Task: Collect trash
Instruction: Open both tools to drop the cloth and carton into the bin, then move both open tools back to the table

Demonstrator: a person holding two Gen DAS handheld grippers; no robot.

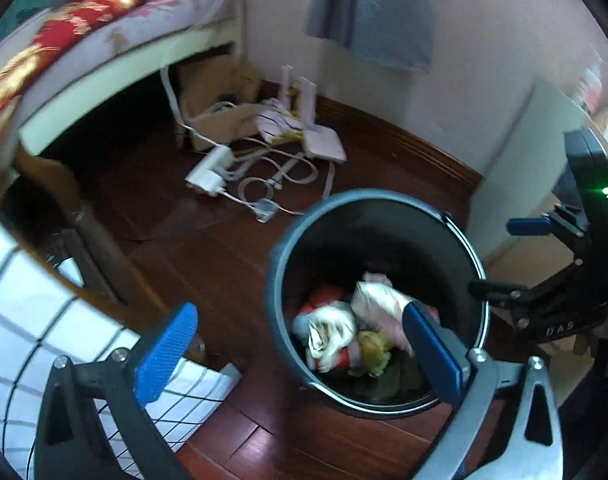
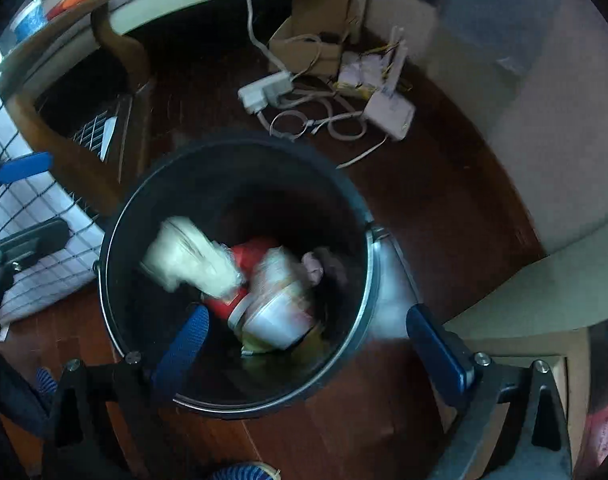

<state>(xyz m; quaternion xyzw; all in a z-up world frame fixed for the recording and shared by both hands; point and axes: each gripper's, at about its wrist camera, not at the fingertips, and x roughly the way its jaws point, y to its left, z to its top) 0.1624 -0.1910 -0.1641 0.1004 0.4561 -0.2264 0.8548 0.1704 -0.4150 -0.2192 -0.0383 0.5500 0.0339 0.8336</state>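
Observation:
A dark round trash bin [image 1: 280, 280] stands on the wooden floor; it also shows in the right wrist view [image 2: 116, 248]. Crumpled white paper [image 1: 330, 332], red and yellow scraps lie inside it. In the right wrist view a blurred crumpled white wad [image 2: 188, 258] is in the bin's mouth, over a red item and a white cup [image 2: 272, 320]. My left gripper [image 1: 300, 354] is open and empty, just left of and above the bin. My right gripper [image 2: 308, 346] is open and empty over the bin; it also shows at the right edge of the left wrist view [image 1: 532, 252].
A white power strip with cables [image 1: 220, 170], routers [image 1: 324, 144] and a cardboard box [image 1: 212, 92] lie on the floor beyond the bin. A bed [image 1: 104, 36] is at upper left. A checked white cloth [image 1: 32, 328] lies at left. A pale cabinet [image 1: 520, 168] stands right.

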